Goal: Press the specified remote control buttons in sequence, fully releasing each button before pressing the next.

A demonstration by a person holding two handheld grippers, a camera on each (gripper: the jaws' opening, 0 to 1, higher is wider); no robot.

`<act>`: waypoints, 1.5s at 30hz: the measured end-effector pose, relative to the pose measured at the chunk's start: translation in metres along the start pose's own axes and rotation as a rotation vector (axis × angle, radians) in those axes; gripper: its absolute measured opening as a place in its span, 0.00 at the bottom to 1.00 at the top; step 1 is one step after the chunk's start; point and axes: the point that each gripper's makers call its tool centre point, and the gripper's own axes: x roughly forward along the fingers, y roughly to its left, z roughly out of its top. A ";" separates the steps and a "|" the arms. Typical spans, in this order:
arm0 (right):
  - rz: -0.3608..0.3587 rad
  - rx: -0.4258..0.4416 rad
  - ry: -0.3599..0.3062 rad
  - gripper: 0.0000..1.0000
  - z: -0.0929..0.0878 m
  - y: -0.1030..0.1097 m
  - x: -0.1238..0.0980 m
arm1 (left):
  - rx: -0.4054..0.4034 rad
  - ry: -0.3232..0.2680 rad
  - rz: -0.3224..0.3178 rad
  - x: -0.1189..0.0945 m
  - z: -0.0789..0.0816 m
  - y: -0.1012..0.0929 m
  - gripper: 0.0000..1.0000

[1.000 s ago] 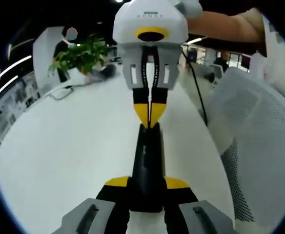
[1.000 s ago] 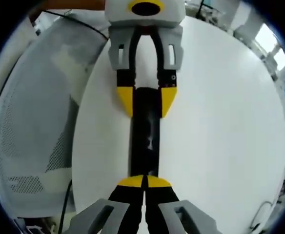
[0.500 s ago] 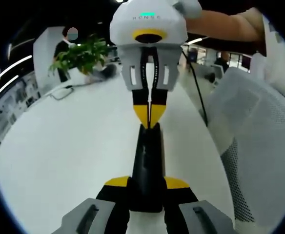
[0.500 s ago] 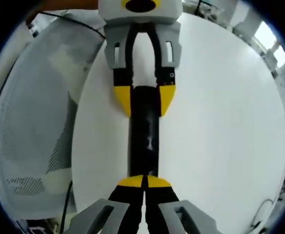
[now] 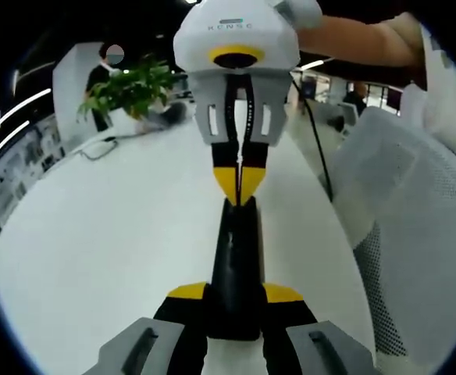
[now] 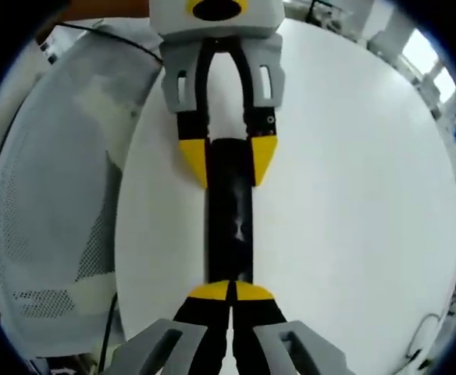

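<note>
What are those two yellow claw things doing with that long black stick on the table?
That stick is a black remote control lying on a white table. A person has a hand-held gripper in each hand. The left hand-held gripper is shut on one end of the remote, its yellow tips on either side. The right hand-held gripper has its tips closed together and sits at the other end, apparently to press a button; the buttons themselves are too dark to make out.

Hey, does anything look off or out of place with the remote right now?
Nothing stands out. The black remote lies flat on the white table, held at one end by the left gripper, with the shut right gripper at its other end.
</note>
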 end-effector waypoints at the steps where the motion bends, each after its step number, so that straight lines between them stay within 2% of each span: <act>1: 0.000 0.000 0.001 0.00 0.000 -0.001 0.000 | 0.000 0.000 0.000 0.000 0.000 0.001 0.24; 19: 0.002 -0.019 -0.008 0.00 -0.002 0.000 -0.004 | 0.001 0.003 0.000 0.000 0.000 0.001 0.24; 30: -0.020 -0.024 -0.024 0.00 0.006 -0.005 -0.019 | 0.001 0.005 0.001 0.000 0.000 0.001 0.24; 45: -0.016 -0.047 -0.020 0.00 0.017 -0.004 -0.021 | 0.002 0.004 0.001 0.001 -0.001 0.001 0.24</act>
